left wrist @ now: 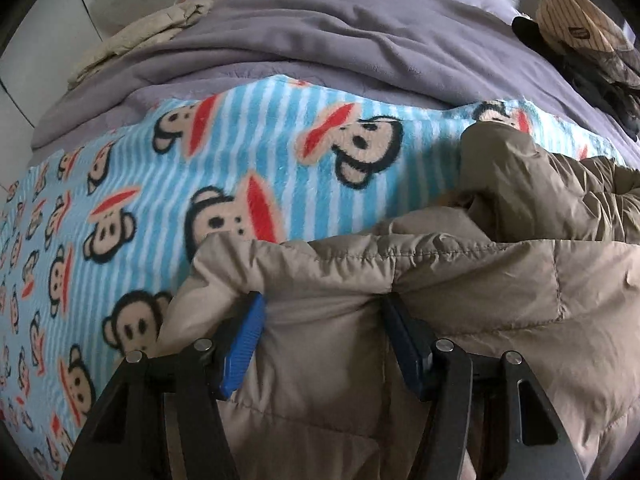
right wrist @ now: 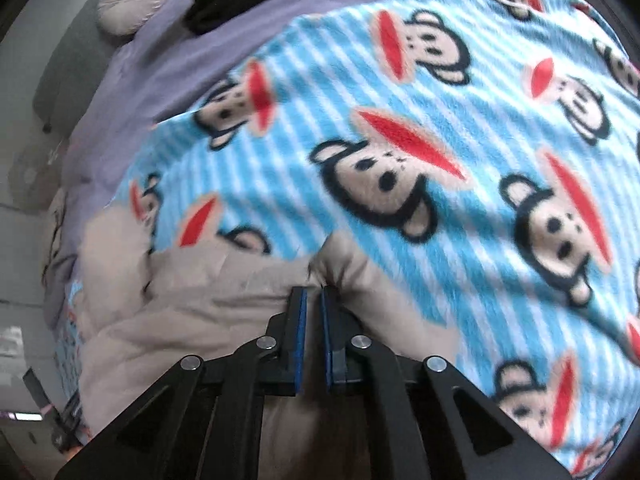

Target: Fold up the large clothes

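1. Jacket (left wrist: 460, 280), khaki and quilted, lying on monkey-print blanket (left wrist: 240, 152) over the bed, bunched toward 4 o'clock.
2. Left tool (left wrist: 322, 312) spread wide, fingers astride a puffy fold, probably positioned to pinch it.
3. Right tool (right wrist: 314, 294) nearly closed, pinching jacket edge at 12 o'clock, likely for lifting it over.
4. Purple duvet (left wrist: 340, 40) beyond, at 12 o'clock.

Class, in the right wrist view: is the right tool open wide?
No: the right tool is nearly closed, pinching a fold of the beige puffer jacket.
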{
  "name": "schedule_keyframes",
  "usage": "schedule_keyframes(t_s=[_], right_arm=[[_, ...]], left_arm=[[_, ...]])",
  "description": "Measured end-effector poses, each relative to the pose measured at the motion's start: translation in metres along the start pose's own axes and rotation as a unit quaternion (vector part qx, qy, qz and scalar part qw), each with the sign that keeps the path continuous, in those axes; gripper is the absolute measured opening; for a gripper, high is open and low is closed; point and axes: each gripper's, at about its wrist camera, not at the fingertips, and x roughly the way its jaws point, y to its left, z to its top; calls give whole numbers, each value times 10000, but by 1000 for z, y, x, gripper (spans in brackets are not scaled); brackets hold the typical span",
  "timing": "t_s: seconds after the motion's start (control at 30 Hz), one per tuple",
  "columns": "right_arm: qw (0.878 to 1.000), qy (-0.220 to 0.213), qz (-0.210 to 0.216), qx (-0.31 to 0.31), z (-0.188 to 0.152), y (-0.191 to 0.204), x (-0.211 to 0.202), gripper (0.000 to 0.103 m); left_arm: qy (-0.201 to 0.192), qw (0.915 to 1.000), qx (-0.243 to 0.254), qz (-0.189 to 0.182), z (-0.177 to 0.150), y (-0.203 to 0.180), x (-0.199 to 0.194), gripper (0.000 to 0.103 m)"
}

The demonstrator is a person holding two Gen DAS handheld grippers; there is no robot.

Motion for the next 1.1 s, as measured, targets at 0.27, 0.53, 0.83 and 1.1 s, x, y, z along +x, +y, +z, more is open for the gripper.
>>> schedule_keyframes(t_s=[0.27, 0.53, 0.83, 1.1], right_arm=[[9995, 53, -195, -243, 6, 9, 3, 0], [9935, -432, -476, -934, -35, 15, -80, 6], [9923, -283, -755, -943, -119, -13, -109, 6], [9984, -148, -500, -207, -129, -46, -134, 6]], left_arm=[[-130, 9994, 24, 315, 2, 3, -24, 64], [-395, 9921, -1056, 555, -45, 76, -79, 64], [370, 9879, -1054, 1079, -94, 97, -39, 64], [542, 9912, -960, 735, -96, 95, -85, 64]])
